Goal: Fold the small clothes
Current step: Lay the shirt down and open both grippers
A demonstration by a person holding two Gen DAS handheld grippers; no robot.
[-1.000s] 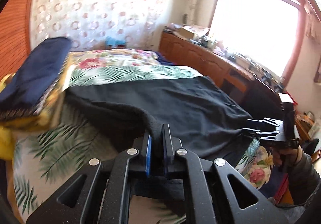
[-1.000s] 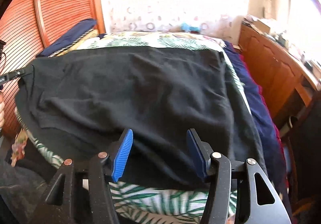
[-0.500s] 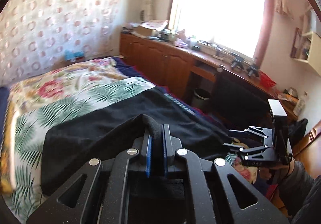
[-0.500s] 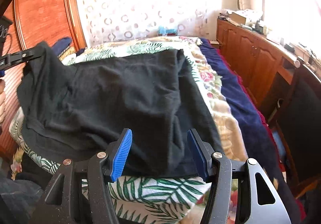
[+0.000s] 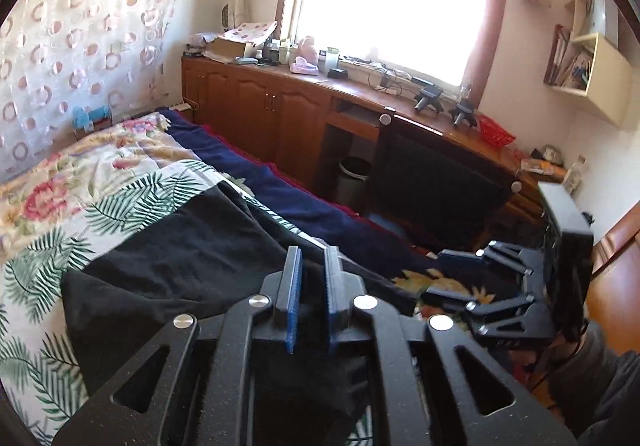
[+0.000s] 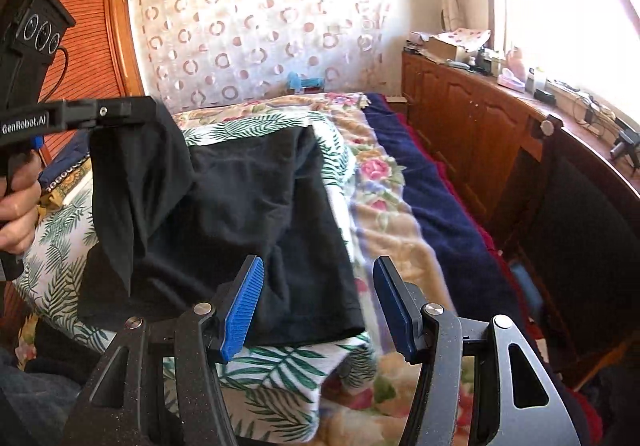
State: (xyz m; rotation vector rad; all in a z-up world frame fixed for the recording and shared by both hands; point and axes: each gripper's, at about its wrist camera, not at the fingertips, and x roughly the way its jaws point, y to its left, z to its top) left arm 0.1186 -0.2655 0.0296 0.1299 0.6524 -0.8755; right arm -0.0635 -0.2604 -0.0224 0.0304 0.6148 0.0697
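A black garment [image 6: 256, 214] lies on the bed [image 6: 372, 170], partly folded over itself. My left gripper [image 5: 311, 262] is shut on one of its edges; in the right wrist view it [image 6: 132, 112] holds that edge lifted above the bed, with black cloth hanging from it. In the left wrist view the cloth [image 5: 168, 266] drapes down under the fingers. My right gripper [image 6: 318, 282] is open and empty, hovering over the garment's near right edge. It also shows in the left wrist view [image 5: 460, 274], low at the bed's right side.
The bed has a palm-leaf and floral cover and a navy blanket [image 6: 432, 198] along its right side. A wooden cabinet and desk [image 5: 280, 106] with clutter run under the window. A dark chair [image 5: 432, 182] and a bin [image 5: 354, 176] stand beside the bed. A wooden headboard [image 6: 84, 42] is at left.
My left gripper has carried the garment's edge up and across to the right, folding the cloth over itself. The right gripper stayed open, shifting slightly right along the near edge.
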